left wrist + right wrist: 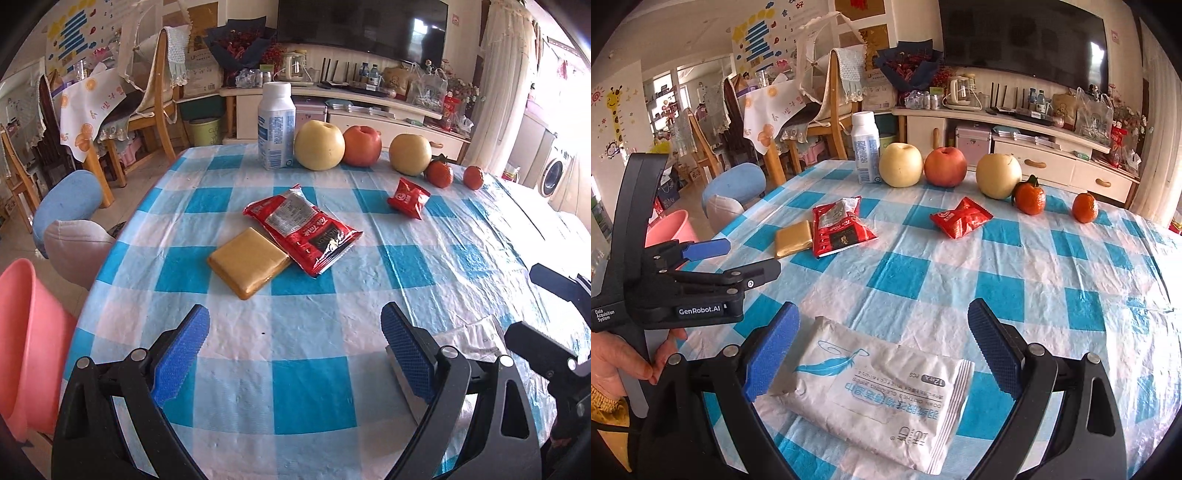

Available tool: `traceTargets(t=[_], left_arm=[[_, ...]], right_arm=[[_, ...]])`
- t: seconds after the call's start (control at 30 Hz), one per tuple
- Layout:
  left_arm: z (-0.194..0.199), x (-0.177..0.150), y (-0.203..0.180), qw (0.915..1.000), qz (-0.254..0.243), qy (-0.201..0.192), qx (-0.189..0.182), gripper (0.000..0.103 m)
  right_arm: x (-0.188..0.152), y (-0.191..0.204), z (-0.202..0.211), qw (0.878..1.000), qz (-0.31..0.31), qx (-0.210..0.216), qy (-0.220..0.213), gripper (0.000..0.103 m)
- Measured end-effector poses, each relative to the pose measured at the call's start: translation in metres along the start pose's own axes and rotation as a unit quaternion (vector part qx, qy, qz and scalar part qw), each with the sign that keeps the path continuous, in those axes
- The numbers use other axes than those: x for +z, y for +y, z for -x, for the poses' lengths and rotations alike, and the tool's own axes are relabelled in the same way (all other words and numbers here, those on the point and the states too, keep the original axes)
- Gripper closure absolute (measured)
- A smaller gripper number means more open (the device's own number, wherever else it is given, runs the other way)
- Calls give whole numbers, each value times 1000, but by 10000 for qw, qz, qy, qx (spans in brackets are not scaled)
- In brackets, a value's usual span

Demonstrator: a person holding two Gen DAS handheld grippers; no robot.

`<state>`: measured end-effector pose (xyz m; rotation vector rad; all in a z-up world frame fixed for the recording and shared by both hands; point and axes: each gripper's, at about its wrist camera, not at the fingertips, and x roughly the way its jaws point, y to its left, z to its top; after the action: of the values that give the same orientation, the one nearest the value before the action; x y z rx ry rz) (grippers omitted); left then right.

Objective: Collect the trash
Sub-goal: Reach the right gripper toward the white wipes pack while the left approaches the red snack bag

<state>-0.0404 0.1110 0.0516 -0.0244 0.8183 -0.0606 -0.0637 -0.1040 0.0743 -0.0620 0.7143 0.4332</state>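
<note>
Bright daylight comes from the window (565,74) on the right, overexposed there. The tablecloth (314,332) shines softly. Both pictures are sharp, bent and dark at the corners.

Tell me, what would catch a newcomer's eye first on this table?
Probably the blue-and-white checked tablecloth, with a row of fruit and a white bottle along its far edge. Near the middle lie a big red wrapper and a small red packet. Closest, a white wipes packet lies between the open right tongs.
</note>
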Motion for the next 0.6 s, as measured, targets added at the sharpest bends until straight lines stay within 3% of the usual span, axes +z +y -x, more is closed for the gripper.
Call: traceTargets(t=[0.37, 0.6], left_arm=[[1, -25, -21, 9993, -50, 328, -194, 10], [-5, -15, -20, 9994, -63, 326, 61, 10]], right_arm=[[-1, -60, 10, 9973, -516, 162, 489, 10], [-5, -63, 12, 9942, -547, 587, 718, 10]])
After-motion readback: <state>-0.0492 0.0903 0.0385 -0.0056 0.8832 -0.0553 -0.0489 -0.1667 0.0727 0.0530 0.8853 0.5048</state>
